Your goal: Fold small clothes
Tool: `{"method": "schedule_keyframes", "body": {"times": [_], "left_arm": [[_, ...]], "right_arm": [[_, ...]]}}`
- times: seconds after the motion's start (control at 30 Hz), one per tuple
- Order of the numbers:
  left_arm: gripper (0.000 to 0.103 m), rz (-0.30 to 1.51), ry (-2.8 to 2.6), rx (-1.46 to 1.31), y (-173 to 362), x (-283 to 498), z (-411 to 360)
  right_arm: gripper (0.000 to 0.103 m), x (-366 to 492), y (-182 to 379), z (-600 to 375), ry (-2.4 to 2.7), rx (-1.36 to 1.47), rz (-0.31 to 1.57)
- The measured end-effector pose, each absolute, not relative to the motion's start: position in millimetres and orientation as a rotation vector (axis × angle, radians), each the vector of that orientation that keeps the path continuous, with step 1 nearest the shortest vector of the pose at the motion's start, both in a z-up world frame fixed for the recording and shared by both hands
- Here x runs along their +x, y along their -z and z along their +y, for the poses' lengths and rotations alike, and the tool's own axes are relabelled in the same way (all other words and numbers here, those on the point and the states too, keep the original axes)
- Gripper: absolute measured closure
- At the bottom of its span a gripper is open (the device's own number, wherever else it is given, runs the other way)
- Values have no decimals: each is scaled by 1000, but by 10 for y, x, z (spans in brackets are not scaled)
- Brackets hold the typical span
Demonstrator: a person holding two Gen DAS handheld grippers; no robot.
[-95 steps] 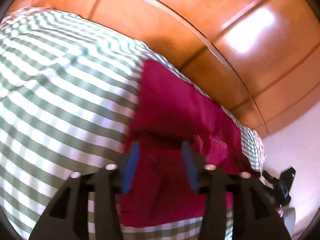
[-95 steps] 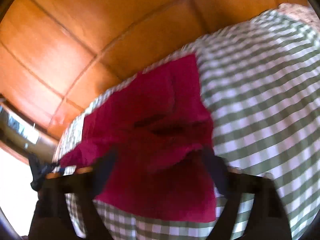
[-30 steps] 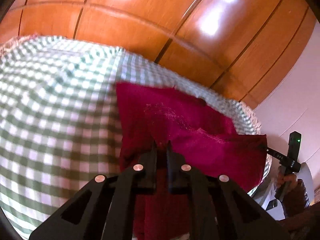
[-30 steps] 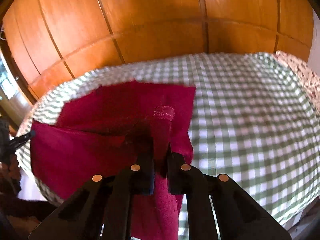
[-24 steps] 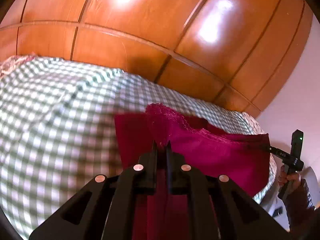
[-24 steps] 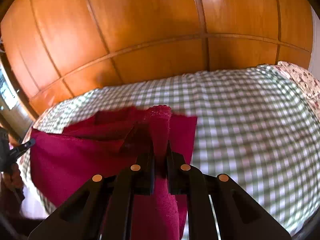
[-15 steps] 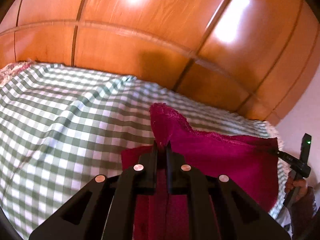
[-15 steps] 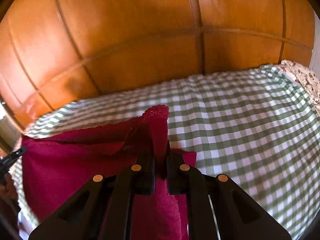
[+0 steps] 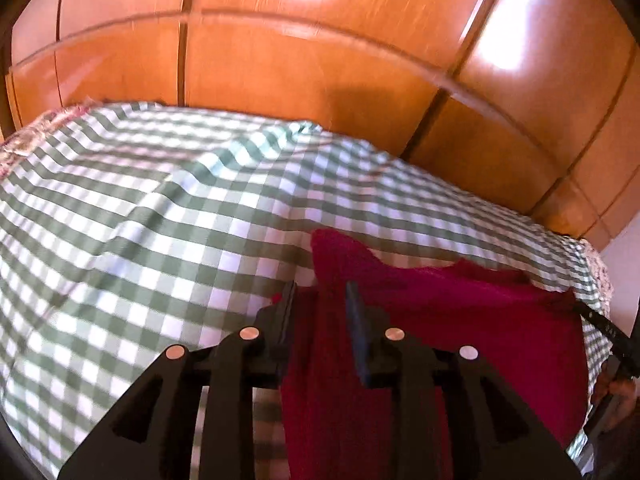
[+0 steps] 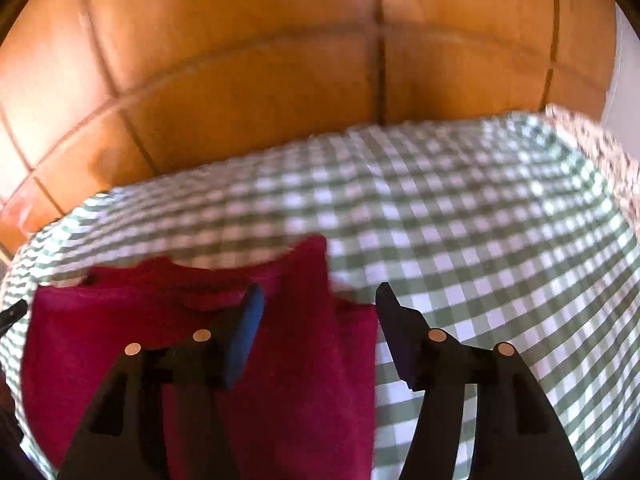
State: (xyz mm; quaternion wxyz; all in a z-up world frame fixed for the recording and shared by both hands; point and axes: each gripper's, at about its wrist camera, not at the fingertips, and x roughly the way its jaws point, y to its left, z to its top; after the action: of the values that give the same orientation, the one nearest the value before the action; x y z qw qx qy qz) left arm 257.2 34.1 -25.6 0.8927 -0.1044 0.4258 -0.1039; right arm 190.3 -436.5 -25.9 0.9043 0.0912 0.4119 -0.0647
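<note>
Bed (image 9: 168, 208) covered by a green-and-white checked sheet (image 10: 460, 216) (slightly rumpled, somewhat blurred). Lying on it near the front edge, a crimson garment (image 9: 460, 312), apparently folded over itself. At the far corner, a floral patterned cloth (image 10: 600, 148), perhaps a pillow.

Garment (image 9: 460, 320) flat on checked bedcover (image 9: 160, 220), near its front edge. Wooden panelled wall (image 9: 320, 72) behind bed. In left wrist view: garment right of centre, open cover stretching left, patterned fabric (image 9: 48, 120) at far left corner. In right wrist view: garment (image 10: 200, 340) left of centre, cover (image 10: 480, 240) spreading right, patterned fabric (image 10: 592, 140) at far right edge.
</note>
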Motion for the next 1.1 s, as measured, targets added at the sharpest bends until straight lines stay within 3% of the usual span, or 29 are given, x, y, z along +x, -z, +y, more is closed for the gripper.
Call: {"method": "schedule_keyframes", "body": {"times": [0.27, 0.37, 0.53, 0.7, 0.77, 0.87, 1.1], "left_arm": [[79, 872, 297, -93, 342, 1923, 119], [78, 955, 266, -117, 626, 1967, 164], [83, 946, 253, -193, 572, 1938, 323], [80, 905, 219, -231, 468, 1735, 554], [78, 898, 219, -226, 437, 1605, 620], [66, 912, 227, -256, 483, 1433, 704], [62, 975, 223, -204, 698, 1187, 704]], "right_arm": [[45, 2067, 336, -3181, -229, 74, 919], [45, 2421, 635, -2984, -159, 37, 1008], [43, 2544, 729, -2920, -101, 26, 999], [35, 2243, 555, -3093, -97, 59, 946], [35, 2044, 469, -3198, -95, 70, 916], [35, 1728, 434, -3426, -67, 78, 896], [35, 1069, 589, -3978, 14, 158, 885]]}}
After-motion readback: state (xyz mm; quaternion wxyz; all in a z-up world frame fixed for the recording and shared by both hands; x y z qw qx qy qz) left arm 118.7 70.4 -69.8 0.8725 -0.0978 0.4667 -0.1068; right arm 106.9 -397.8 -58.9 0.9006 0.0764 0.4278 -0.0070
